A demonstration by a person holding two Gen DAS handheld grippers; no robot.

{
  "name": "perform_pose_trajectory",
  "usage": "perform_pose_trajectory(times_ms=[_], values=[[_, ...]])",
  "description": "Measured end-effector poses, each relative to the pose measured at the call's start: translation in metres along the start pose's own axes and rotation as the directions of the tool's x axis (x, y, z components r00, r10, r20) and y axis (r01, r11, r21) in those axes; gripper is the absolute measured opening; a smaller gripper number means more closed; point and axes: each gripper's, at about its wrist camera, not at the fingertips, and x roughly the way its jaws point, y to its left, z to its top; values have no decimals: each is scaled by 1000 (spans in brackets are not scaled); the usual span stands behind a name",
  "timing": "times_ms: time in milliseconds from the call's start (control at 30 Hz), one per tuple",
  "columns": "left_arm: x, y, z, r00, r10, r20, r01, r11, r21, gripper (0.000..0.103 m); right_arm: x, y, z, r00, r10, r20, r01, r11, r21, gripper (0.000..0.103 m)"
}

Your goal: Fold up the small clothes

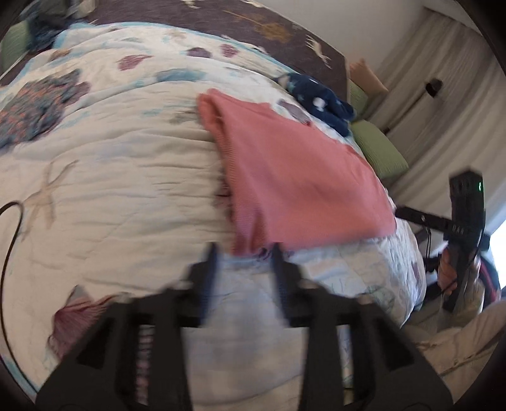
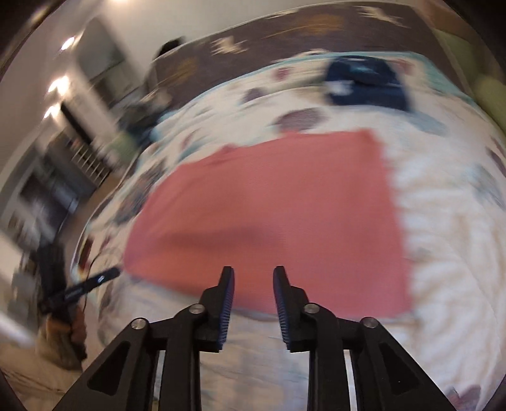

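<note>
Left wrist view shows a pink garment [image 1: 294,177] lying on a sea-themed quilt [image 1: 110,177] on a bed, already flattened into a rough rectangle with a doubled, ribbed edge along its left side. That layered edge suggests at least one fold is made; exactly what kind of garment it is cannot be told from here. The left gripper [image 1: 243,253] sits just short of the garment's near corner, jaws spread with quilt showing between them and nothing held. Motion blur makes it unclear whether the fingertips touch the cloth.

Right wrist view looks across the same pink garment [image 2: 268,202] from its other side. The right gripper [image 2: 253,275] hangs over the near edge, jaws parted and empty, the pink fabric visible through the gap.

Beyond the pink piece, near the brown patterned blanket [image 1: 253,19] at the far side, lies a navy star-print garment [image 1: 319,98], bunched and not folded. Green pillows [image 1: 379,151] sit at the bed's edge.

My judgement: the pink garment is partly folded and probably needs one more fold to become a compact bundle, likely by pinching its near edge. The navy piece appears untouched, so at least half the work remains.
</note>
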Motion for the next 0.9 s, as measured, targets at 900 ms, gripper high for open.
perform_pose_trajectory(times_ms=[900], values=[[-63, 57, 15, 983, 30, 183, -13, 996, -89, 26, 113, 188, -33, 988, -110, -104, 22, 783, -622, 55]])
